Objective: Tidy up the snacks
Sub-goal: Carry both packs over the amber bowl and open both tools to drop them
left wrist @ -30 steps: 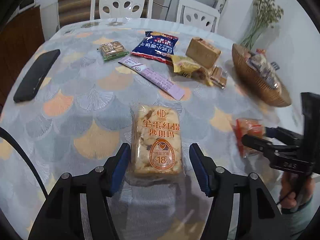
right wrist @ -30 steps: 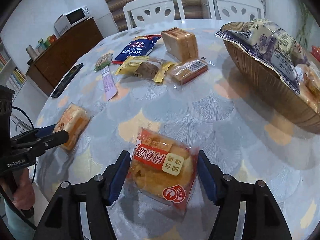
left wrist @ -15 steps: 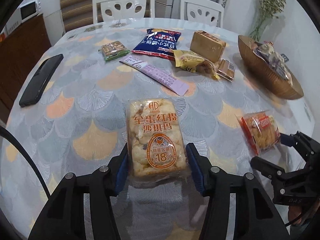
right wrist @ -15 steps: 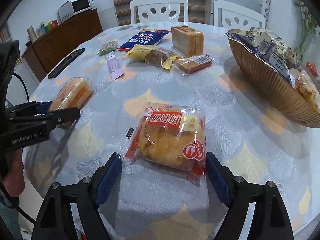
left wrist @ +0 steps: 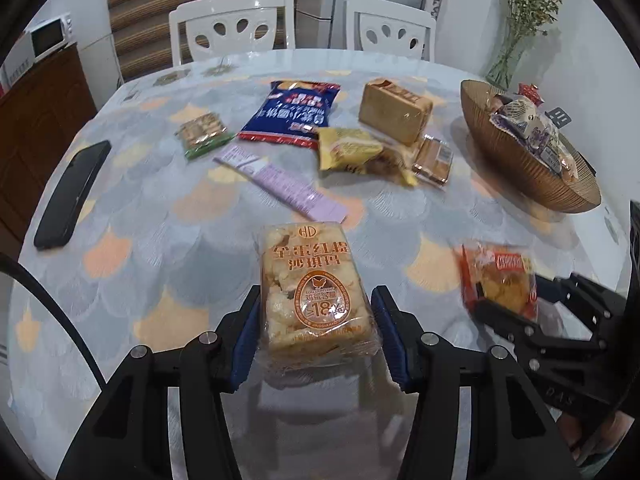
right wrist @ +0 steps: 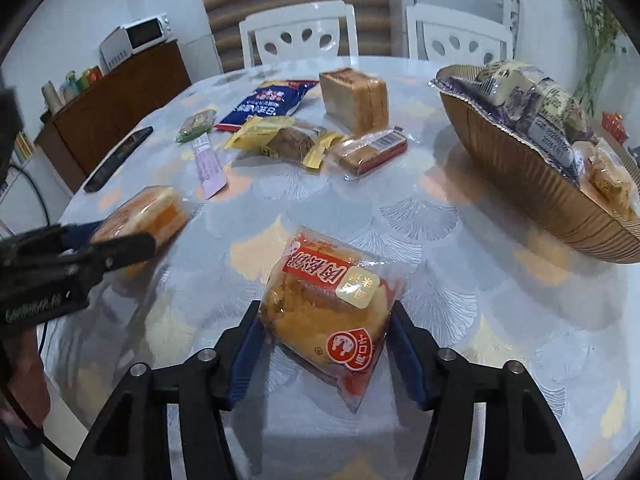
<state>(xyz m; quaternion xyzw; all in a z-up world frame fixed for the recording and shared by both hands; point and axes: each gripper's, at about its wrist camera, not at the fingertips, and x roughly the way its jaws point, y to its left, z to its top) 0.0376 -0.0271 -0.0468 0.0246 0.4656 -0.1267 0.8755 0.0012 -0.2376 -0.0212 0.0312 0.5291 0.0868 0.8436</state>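
Note:
An orange-labelled rice cake pack (left wrist: 312,280) sits between the blue pads of my left gripper (left wrist: 316,300), which is shut on it and holds it just off the table. In the right wrist view that pack (right wrist: 148,212) and the left gripper (right wrist: 116,236) show at the left. A red-labelled bun pack (right wrist: 332,292) stands tilted between the pads of my right gripper (right wrist: 324,312); its jaws are closing and the pads press the wrapper. The left wrist view shows that bun pack (left wrist: 496,280) in the right gripper (left wrist: 532,300). A woven basket (right wrist: 520,184) with several packs stands at the right.
Further back on the round table lie a blue bag (left wrist: 292,112), a brown bread block (left wrist: 394,112), a yellow pack (left wrist: 352,152), a small wrapped cake (left wrist: 434,158), a purple sachet (left wrist: 280,180) and a green cracker pack (left wrist: 202,134). A black phone (left wrist: 72,196) lies at the left edge. Two white chairs stand behind.
The left gripper closed on the rice cake pack and lifted it slightly. The right gripper spread wider around the bun pack, then closed onto it, and the pack tilted up.

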